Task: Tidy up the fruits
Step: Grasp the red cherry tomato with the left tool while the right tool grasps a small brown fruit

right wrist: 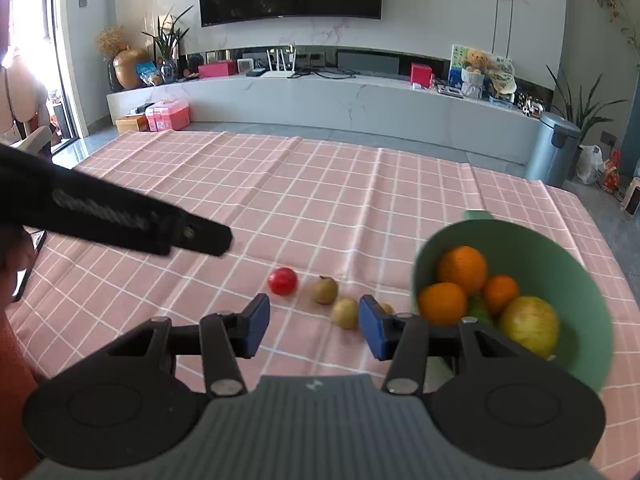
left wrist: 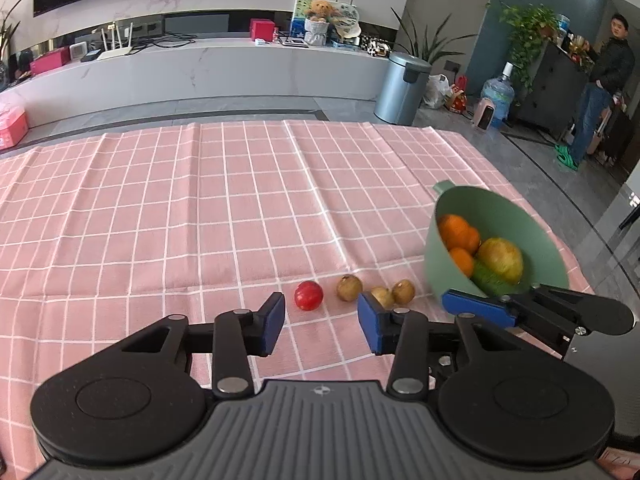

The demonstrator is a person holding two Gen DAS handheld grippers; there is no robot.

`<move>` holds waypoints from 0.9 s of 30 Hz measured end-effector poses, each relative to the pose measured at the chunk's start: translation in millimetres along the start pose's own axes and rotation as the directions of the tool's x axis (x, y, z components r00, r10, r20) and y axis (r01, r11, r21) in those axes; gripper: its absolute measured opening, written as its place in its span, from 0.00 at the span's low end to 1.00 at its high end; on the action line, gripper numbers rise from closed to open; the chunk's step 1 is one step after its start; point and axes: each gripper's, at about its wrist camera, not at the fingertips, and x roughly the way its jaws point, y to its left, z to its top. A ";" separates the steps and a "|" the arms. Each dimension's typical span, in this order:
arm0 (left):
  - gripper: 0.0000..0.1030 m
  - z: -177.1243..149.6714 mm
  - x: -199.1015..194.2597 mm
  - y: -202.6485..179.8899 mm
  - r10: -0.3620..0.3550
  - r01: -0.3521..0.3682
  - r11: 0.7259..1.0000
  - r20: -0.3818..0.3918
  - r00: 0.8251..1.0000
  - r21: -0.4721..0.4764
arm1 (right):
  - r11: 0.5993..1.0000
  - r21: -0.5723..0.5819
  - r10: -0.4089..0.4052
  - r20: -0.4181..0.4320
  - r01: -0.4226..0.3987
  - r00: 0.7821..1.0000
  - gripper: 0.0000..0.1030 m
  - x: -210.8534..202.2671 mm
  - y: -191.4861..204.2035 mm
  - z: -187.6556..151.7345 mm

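A green bowl (left wrist: 532,216) (right wrist: 568,248) stands at the right of the pink checked tablecloth. It holds oranges (right wrist: 462,270), a yellow-green apple (right wrist: 530,324) and a green fruit. On the cloth lie a small red fruit (left wrist: 308,295) (right wrist: 283,281) and three small brown fruits (left wrist: 349,288) (right wrist: 325,289). My left gripper (left wrist: 322,322) is open and empty just in front of the red and brown fruits. My right gripper (right wrist: 314,328) is open and empty, with a brown fruit (right wrist: 346,313) between its fingers' line of sight. The right gripper shows in the left wrist view (left wrist: 480,307) beside the bowl.
The cloth (left wrist: 200,200) covers the table, whose right edge is past the bowl. A grey bin (left wrist: 402,88), a water bottle and a standing person (left wrist: 600,88) are beyond on the floor. A long white cabinet runs along the back wall.
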 end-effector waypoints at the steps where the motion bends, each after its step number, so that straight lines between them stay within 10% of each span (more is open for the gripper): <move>1: 0.45 -1.1 3.6 2.2 -0.007 0.007 1.000 0.000 1.000 0.003 | 1.000 -0.018 -0.006 0.002 0.006 1.000 0.40 5.0 3.6 -1.1; 27: 0.33 -3.5 91.2 26.4 -0.116 0.118 0.993 -0.075 0.990 0.021 | 0.977 -0.205 -0.074 -0.044 0.064 0.996 0.25 94.2 4.1 -3.2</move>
